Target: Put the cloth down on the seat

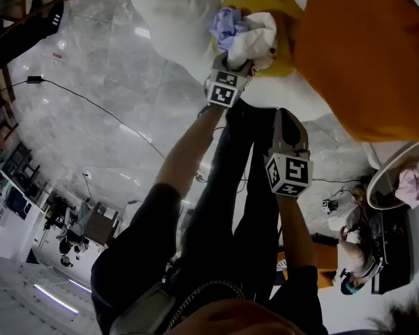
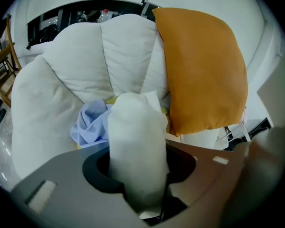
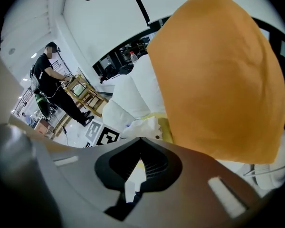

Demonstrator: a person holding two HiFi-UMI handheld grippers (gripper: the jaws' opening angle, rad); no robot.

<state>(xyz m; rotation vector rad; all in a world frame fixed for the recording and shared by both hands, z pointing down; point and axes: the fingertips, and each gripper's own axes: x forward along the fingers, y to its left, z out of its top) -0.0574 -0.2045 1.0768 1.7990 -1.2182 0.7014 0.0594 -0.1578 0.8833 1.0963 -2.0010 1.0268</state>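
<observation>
1 white armchair [image 2: 85, 65] dominates, an orange pillow [image 2: 204, 65] against it. The white cloth [image 2: 135, 141], clamped in the left gripper [image 1: 236, 67], hangs beside a blue cloth [image 2: 90, 125] on the seat [image 1: 285, 61]. Lower until it rests before releasing. The right gripper [image 3: 141, 148] is closed, empty.

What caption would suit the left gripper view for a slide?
Left gripper holding a white cloth at the white padded seat, orange cushion at right.
</observation>
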